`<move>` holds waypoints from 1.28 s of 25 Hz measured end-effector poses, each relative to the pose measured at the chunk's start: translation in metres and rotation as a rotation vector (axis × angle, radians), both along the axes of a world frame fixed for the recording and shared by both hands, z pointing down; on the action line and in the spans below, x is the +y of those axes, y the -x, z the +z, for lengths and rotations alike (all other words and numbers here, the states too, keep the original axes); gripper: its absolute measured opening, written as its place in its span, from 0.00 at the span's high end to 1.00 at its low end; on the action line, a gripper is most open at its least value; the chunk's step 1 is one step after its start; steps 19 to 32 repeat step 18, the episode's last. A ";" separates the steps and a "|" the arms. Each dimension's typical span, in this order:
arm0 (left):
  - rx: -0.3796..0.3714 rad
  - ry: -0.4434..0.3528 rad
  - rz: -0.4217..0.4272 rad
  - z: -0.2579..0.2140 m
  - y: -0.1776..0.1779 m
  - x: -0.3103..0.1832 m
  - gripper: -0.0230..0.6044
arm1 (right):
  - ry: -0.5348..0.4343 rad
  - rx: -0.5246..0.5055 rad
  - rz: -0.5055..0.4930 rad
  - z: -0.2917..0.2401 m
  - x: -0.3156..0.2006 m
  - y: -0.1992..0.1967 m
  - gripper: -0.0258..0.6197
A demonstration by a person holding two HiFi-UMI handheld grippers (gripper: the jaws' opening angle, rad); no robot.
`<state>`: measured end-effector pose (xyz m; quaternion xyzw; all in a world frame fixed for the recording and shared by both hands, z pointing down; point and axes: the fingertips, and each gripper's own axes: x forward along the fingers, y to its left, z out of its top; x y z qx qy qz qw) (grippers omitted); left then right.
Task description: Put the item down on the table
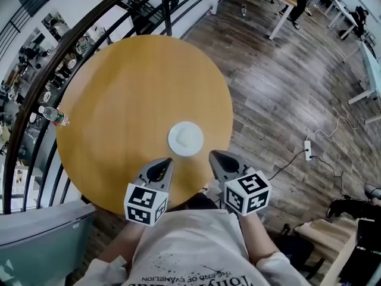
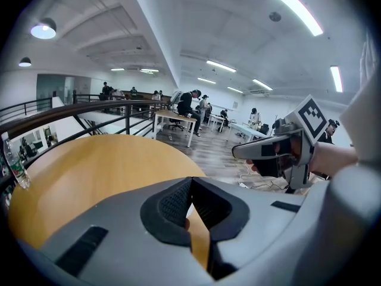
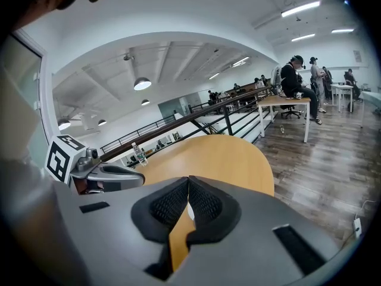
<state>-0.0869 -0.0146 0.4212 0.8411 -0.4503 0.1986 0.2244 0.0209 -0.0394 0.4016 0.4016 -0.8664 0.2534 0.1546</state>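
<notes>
A white round item (image 1: 185, 138) lies flat on the round wooden table (image 1: 131, 94), near its front edge. My left gripper (image 1: 169, 159) hovers just in front of the item on its left, jaws shut with nothing between them. On the right my right gripper (image 1: 211, 153) hangs at the same height, also shut and empty. Neither touches the item. In the left gripper view the pads (image 2: 176, 202) meet at the tip, and the right gripper (image 2: 238, 152) shows beside them. In the right gripper view the pads (image 3: 205, 204) are closed, and the left gripper (image 3: 138, 181) shows at left.
A plastic water bottle (image 1: 53, 115) stands at the table's left edge by the dark railing (image 1: 71, 37). Wood floor lies to the right, with a power strip and cable (image 1: 308, 149). Desks and people are far off (image 2: 178, 109).
</notes>
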 end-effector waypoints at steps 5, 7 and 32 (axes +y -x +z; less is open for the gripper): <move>-0.009 -0.001 0.016 -0.001 0.000 0.002 0.93 | 0.001 -0.005 0.037 0.000 0.000 -0.012 0.92; -0.016 -0.001 0.019 0.000 0.001 0.001 0.93 | 0.006 -0.009 0.050 0.002 -0.003 -0.016 0.92; -0.023 0.009 0.017 0.003 -0.003 -0.005 0.93 | 0.010 -0.019 0.065 0.009 -0.010 -0.030 0.92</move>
